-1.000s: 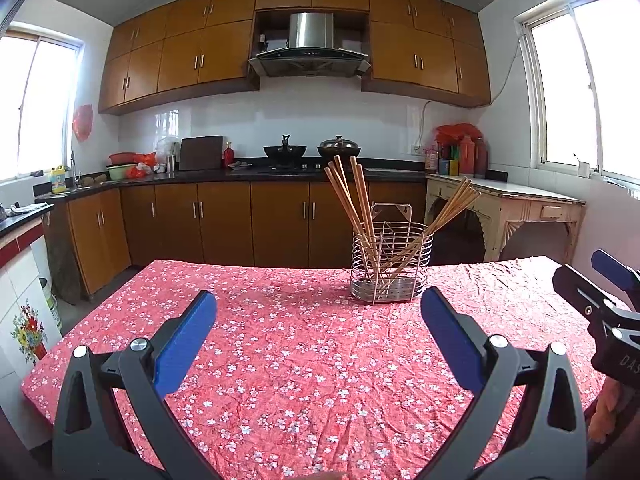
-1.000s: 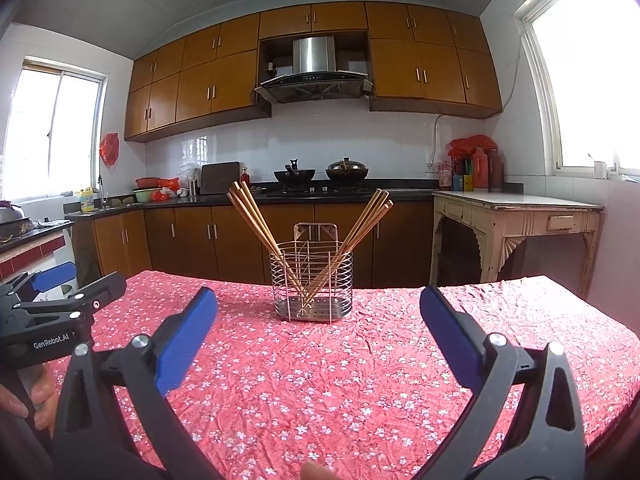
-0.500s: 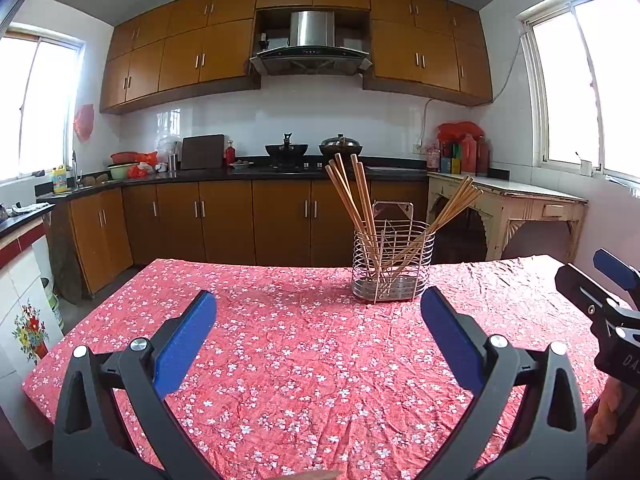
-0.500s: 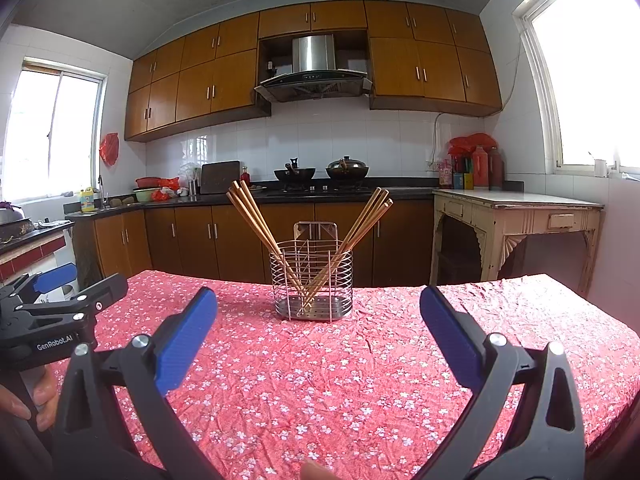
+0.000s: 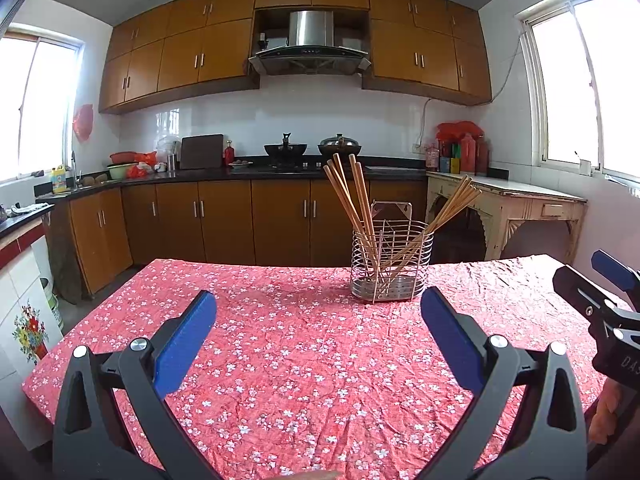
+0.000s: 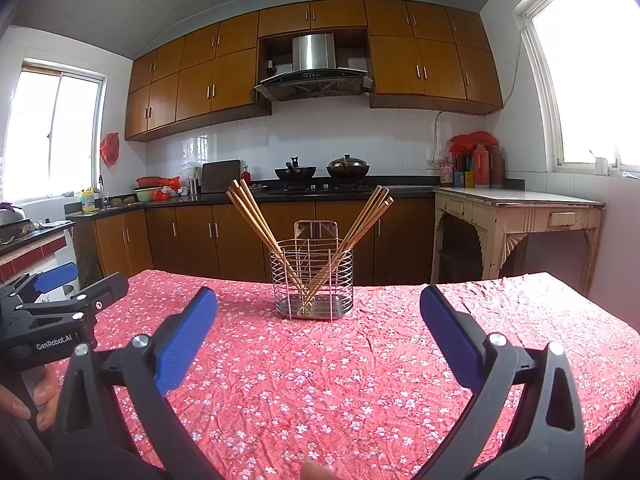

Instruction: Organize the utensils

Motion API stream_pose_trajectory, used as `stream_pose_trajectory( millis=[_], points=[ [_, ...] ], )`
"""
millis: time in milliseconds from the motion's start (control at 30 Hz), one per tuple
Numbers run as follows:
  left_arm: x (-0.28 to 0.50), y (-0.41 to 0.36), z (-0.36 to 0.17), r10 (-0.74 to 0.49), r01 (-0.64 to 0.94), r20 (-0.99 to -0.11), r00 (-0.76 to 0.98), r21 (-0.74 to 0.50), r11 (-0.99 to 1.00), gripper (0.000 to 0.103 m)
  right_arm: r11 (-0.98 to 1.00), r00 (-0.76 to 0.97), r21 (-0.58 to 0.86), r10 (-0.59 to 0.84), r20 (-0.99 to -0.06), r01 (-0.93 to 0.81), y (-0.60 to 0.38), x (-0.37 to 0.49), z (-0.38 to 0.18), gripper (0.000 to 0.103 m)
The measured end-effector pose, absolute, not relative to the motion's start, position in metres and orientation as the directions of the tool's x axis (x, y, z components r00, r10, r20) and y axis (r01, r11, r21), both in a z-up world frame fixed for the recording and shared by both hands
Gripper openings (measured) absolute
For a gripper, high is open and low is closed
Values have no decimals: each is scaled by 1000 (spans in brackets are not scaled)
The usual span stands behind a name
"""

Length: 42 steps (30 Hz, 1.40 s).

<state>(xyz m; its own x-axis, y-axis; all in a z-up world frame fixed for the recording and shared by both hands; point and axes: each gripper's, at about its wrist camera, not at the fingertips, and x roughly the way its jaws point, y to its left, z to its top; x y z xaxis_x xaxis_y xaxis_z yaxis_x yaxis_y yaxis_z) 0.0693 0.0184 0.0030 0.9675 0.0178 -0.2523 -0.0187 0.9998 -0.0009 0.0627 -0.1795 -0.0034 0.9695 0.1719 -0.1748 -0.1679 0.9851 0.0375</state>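
Observation:
A steel wire utensil holder [image 5: 391,266] [image 6: 312,282] stands on the far part of the table. Several wooden chopsticks [image 5: 352,196] [image 6: 250,216] lean out of it in two bunches, one to the left and one to the right [image 5: 454,206] [image 6: 366,214]. My left gripper [image 5: 318,326] hovers open over the near cloth, well short of the holder, nothing between its blue pads. My right gripper [image 6: 318,326] is open and empty too, facing the holder from the near side. Each gripper shows at the edge of the other's view.
A red floral cloth [image 5: 288,360] [image 6: 380,360] covers the table. Behind it run a dark counter with pots [image 5: 312,148], brown cabinets and a cream side table [image 5: 516,204] at the right. A hand [image 6: 24,400] holds the left gripper's handle.
Both views have drifted very slightly; the holder and chopsticks stay put and both grippers remain open and empty.

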Motion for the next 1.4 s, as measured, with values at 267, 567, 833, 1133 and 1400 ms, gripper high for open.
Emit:
stream_pose_trajectory(
  millis=[267,567,833,1133,1400],
  points=[
    [70,18,2,17,-19,-255,967,-2,1000,101,985,969,39,173,-176,-169,-180,63,-3,99],
    [70,17,1,17,-19,-256,967,-2,1000,101,985,969,40,172,-176,-168,-180,63,-4,99],
    [69,17,1,17,-19,-257,966,-2,1000,101,985,969,40,173,-177,-168,-180,63,-4,99],
    [69,18,1,17,-18,-256,967,-3,1000,101,985,969,41,173,-178,-168,-180,63,-5,99],
    [68,17,0,21,-23,-253,967,-4,1000,101,985,969,41,173,-178,-168,-180,63,-4,99]
  ],
)
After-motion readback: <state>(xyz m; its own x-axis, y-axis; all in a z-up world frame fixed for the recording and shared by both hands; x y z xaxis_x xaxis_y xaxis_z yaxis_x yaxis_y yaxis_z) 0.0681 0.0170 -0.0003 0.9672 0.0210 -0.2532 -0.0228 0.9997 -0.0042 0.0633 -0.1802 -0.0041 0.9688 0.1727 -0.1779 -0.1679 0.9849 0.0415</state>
